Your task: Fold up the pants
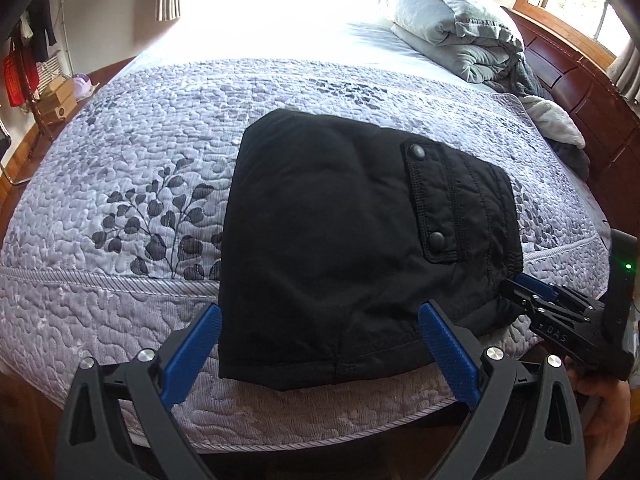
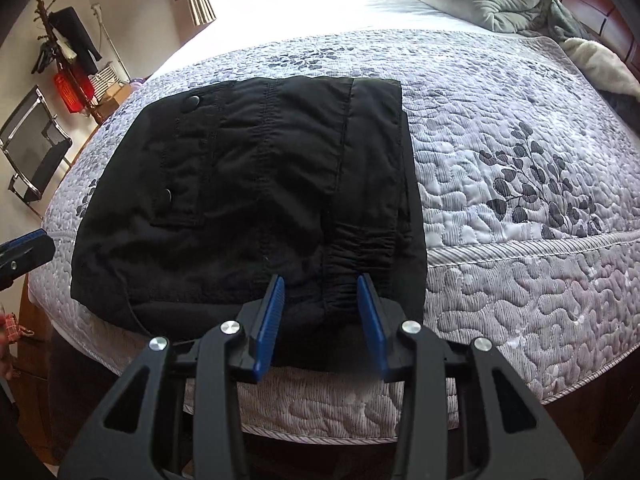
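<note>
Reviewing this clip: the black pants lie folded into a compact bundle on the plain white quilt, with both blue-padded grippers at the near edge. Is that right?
Not quite. The quilt is not plain white: it is lavender-grey, quilted, printed with dark leaf sprigs, as the left wrist view shows. The black pants do lie folded on it, left gripper and right gripper at the near edge.

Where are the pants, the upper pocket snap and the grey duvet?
pants [image 1: 320, 240], left wrist view, plain front panel.
upper snap [image 1: 419, 153], left wrist view, snap head on the pocket flap.
duvet [image 1: 444, 28], left wrist view, top of the folded bundle.
</note>
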A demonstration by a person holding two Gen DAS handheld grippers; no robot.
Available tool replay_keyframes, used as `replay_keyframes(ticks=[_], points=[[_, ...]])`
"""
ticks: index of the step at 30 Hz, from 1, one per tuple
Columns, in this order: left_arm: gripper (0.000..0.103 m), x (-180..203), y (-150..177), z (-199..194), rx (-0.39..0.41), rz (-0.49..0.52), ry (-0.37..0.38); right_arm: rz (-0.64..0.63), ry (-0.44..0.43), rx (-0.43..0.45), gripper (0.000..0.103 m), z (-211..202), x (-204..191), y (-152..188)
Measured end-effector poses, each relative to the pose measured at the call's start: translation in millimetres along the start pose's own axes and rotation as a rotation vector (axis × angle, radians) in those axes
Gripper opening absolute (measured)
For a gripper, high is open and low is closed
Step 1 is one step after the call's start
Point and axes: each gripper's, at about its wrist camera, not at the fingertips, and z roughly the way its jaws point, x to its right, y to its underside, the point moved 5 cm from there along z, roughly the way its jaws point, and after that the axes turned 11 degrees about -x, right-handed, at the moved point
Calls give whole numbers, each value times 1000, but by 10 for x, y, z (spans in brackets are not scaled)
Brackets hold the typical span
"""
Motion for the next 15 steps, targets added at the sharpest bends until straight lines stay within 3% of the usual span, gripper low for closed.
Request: replay_keyframes(ticks=[2,5,8,11,15], points=[[99,-51,8,56,-10,-11,-10,11,-25,11,40,-44,13,-5],[99,-111,3,56,3,-8,-55,45,-91,44,53,-171,43,-15],[99,-150,-45,54,-3,15,-50,58,-96,83,57,-318,109,-55],[99,-257,-121,121,-47,16,29,86,-99,105,64,-405,249,-111],[99,-489,-220,251,-160,-48,261,137,-168,97,68,-395,468,-170]])
